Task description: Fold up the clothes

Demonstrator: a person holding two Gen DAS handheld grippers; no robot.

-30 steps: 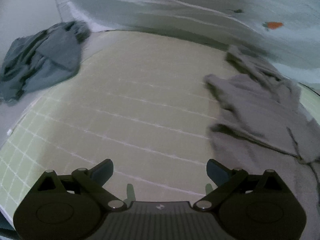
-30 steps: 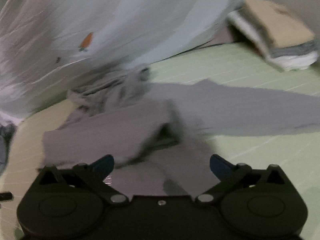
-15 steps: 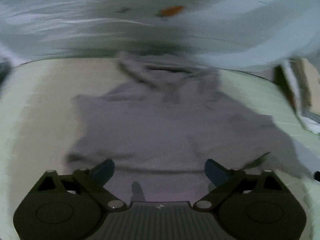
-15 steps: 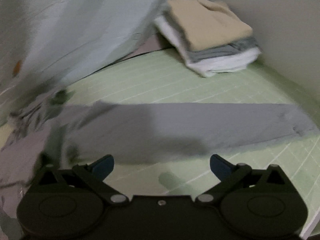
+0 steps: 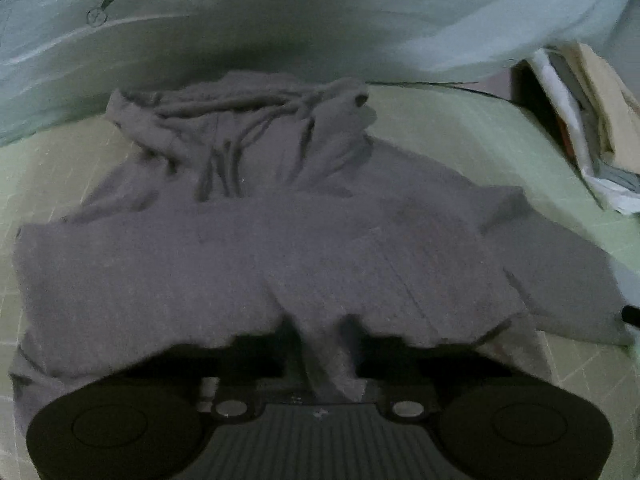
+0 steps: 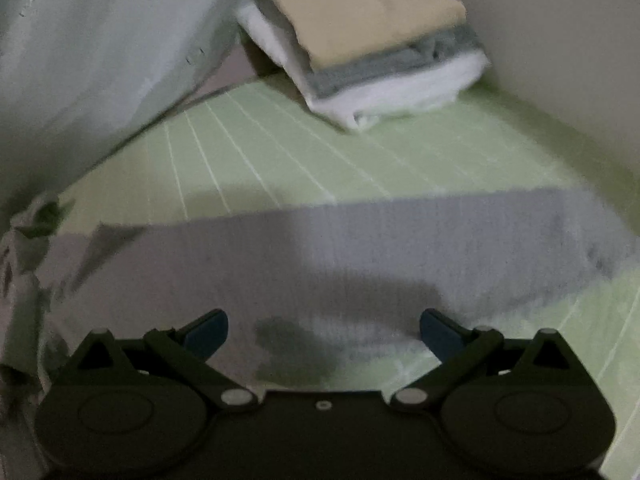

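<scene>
A grey hoodie lies spread on the green gridded mat, hood and drawstrings at the far end. My left gripper is shut on the hoodie's near hem, which bunches between the jaws and hides the fingertips. In the right wrist view one long grey sleeve stretches across the mat. My right gripper is open and empty, low over the sleeve's near edge.
A stack of folded clothes, beige on grey on white, sits at the far right corner by the wall; it also shows in the left wrist view. A pale blue sheet hangs behind the mat.
My left gripper swung from the bare mat to the hoodie and closed on its near hem. My right gripper moved right along the sleeve toward the folded stack and stayed open.
</scene>
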